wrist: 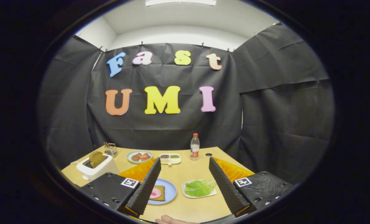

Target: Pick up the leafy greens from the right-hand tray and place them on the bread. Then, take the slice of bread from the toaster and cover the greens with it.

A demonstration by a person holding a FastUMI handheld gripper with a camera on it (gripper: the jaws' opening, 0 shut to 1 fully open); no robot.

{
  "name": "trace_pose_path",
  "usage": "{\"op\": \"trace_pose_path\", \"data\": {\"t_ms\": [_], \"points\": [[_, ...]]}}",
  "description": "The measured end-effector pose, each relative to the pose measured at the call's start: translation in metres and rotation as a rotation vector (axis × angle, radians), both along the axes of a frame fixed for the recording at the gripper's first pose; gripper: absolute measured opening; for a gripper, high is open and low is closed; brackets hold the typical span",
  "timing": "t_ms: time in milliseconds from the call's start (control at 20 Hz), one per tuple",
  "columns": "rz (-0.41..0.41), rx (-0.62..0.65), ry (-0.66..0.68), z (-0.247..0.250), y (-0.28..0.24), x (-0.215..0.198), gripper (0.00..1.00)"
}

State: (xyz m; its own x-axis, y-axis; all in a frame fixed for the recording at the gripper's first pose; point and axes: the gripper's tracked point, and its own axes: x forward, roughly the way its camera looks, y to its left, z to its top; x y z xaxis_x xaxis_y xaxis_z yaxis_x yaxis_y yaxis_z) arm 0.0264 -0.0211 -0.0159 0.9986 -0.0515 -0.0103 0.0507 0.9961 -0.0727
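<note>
Closest in, a person's hand (172,220) rests on the wooden table (191,174) just behind the gripper (189,185), between the bases of its two fingers. The fingers are spread wide apart and hold nothing; they hang above the table with bare wood between them.

Just ahead, a blue plate (167,193) lies partly hidden behind the left finger. On it sits a slice of bread (160,193) with a pink round piece (155,193) on top. Beside the plate, nearer the right finger, is a small white tray (188,193) carrying the leafy greens (200,187); the leaf lies flat in the tray, its far end touching the inner edge of the right finger in this view. Plate and tray are near each other but apart.

Beyond the left finger stands a white toaster (94,169) with a brown slice of bread (96,158) sticking up out of its slot. Behind the toaster is a small wire rack (110,149).

Further on, past the fingertips, a pale plate (135,160) holds reddish slices (140,156), and next to it a divided white dish (170,159) carries small portions of dark and green food. A clear bottle (194,147) with a red cap stands upright beside that dish, near the table's far edge, with a small dark hole (208,154) in the tabletop just to its right.
</note>
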Motion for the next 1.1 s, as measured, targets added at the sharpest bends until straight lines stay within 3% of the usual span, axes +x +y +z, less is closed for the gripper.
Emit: {"op": "trace_pose_path", "data": {"t_ms": [250,500,650,850,1100], "points": [[-0.065,-0.064,0.08,-0.041,-0.04,0.059,0.95],[-0.098,-0.02,0.281,-0.114,-0.083,0.128,0.94],[-0.123,-0.062,0.391,-0.153,-0.105,0.161,0.94],[-0.169,-0.125,0.513,-0.201,-0.135,0.189,0.95],[-0.186,-0.062,0.652,-0.244,-0.155,0.195,0.94]]}}
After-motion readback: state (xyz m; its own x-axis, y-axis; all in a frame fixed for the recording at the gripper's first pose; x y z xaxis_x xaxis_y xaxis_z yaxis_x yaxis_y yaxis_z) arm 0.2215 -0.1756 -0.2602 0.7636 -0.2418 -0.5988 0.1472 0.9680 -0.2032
